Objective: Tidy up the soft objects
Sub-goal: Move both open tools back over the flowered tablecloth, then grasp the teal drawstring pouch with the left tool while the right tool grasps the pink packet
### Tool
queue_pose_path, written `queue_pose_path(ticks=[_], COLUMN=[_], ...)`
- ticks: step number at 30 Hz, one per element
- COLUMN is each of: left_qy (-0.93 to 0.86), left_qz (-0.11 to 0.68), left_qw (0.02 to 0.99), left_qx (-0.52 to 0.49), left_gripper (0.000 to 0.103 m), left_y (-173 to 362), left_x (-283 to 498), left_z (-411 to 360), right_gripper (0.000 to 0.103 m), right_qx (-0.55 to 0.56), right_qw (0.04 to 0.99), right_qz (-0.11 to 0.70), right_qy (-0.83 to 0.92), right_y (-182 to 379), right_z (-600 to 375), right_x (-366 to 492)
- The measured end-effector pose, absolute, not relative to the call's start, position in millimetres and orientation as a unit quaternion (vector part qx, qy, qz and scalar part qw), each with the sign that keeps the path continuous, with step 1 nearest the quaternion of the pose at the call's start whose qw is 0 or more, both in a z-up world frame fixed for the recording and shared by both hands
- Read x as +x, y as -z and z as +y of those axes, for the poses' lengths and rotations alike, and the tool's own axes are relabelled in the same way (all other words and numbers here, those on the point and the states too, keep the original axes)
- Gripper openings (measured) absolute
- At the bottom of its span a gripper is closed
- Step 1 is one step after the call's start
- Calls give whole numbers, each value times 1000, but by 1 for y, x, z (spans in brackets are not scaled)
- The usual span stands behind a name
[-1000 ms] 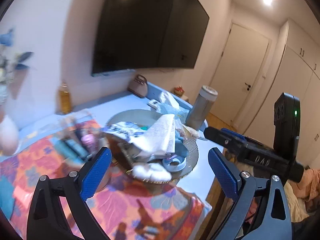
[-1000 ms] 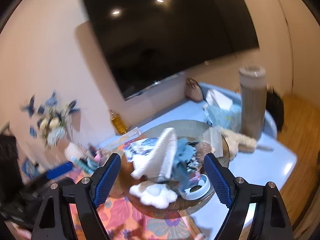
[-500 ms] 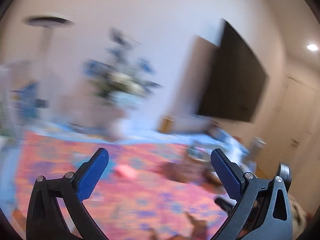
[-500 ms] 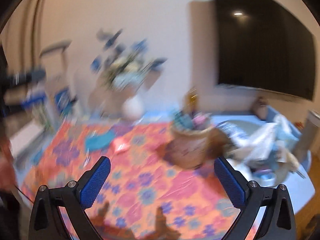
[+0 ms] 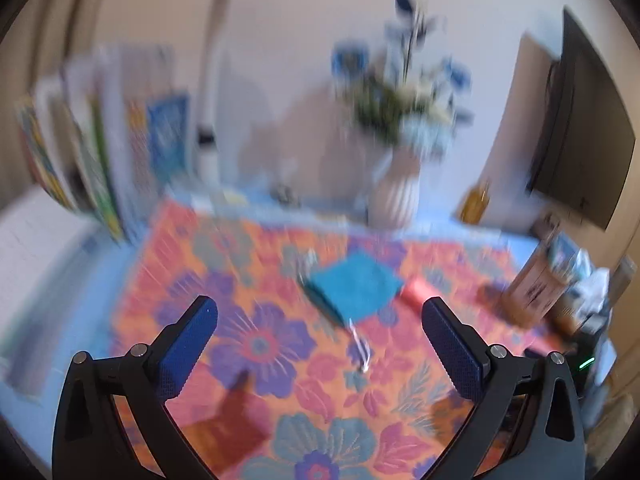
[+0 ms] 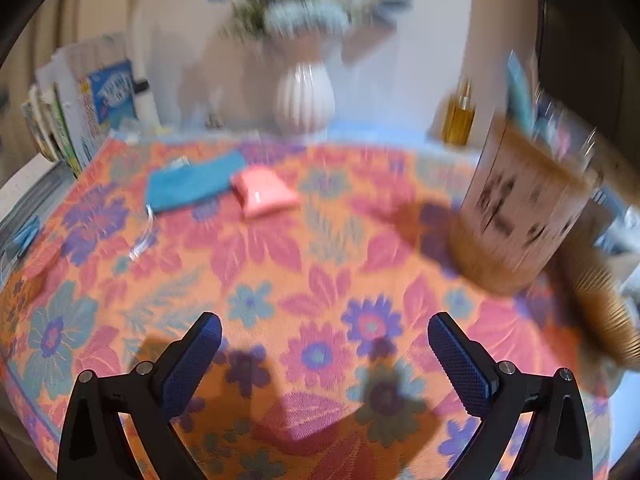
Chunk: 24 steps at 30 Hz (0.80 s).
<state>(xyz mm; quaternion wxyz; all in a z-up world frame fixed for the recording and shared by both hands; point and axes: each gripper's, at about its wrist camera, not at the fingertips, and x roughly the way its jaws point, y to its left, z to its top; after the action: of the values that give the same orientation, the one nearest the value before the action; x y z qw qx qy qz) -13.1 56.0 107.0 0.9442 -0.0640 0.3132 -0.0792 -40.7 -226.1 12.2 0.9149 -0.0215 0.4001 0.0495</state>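
Note:
A folded teal cloth [image 5: 356, 284] [image 6: 192, 186] lies on the floral orange tablecloth [image 5: 280, 360] [image 6: 320, 280]. A small pink soft pouch [image 6: 264, 194] [image 5: 416, 292] rests right beside it. My left gripper [image 5: 320, 320] hovers open above the tablecloth, nearer than the cloth, with nothing between its fingers. My right gripper [image 6: 324, 336] is also open and empty, over the front part of the tablecloth, well short of the pouch. Both views are motion-blurred.
A brown woven basket [image 6: 520, 216] [image 5: 536, 288] stands at the right. A white ribbed vase [image 6: 306, 98] [image 5: 396, 200] with flowers, an amber bottle [image 6: 458, 120] and upright books [image 6: 80, 112] [image 5: 100, 152] line the back. A thin white string [image 5: 360, 344] trails from the teal cloth.
Both grippers swung left and dipped down, from the cluttered round tray to the floral tablecloth. The teal cloth and pink pouch came into view. Both stayed open.

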Motion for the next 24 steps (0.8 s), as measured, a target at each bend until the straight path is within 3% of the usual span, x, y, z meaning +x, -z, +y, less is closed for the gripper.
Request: queue_pose_path(ticks=[7, 15, 20, 24], left_qy=[66, 106, 166, 161], left_qz=[360, 368, 364, 372], left_qw=[918, 891, 858, 863], left_qx=[-155, -242, -323, -302], left_gripper=[100, 101, 102, 102], left_y=[-29, -16, -4, -5], left_x=[23, 26, 29, 27], left_z=[60, 84, 107, 99], right_gripper=[103, 103, 103, 103], right_qx=[5, 59, 29, 2], right_qw=[898, 890, 889, 884], right_qz=[434, 441, 449, 463], right_qy=[-77, -96, -82, -69], right_y=[-2, 0, 2, 5], right_z=[-232, -247, -239, -234], right_x=[-30, -23, -22, -19])
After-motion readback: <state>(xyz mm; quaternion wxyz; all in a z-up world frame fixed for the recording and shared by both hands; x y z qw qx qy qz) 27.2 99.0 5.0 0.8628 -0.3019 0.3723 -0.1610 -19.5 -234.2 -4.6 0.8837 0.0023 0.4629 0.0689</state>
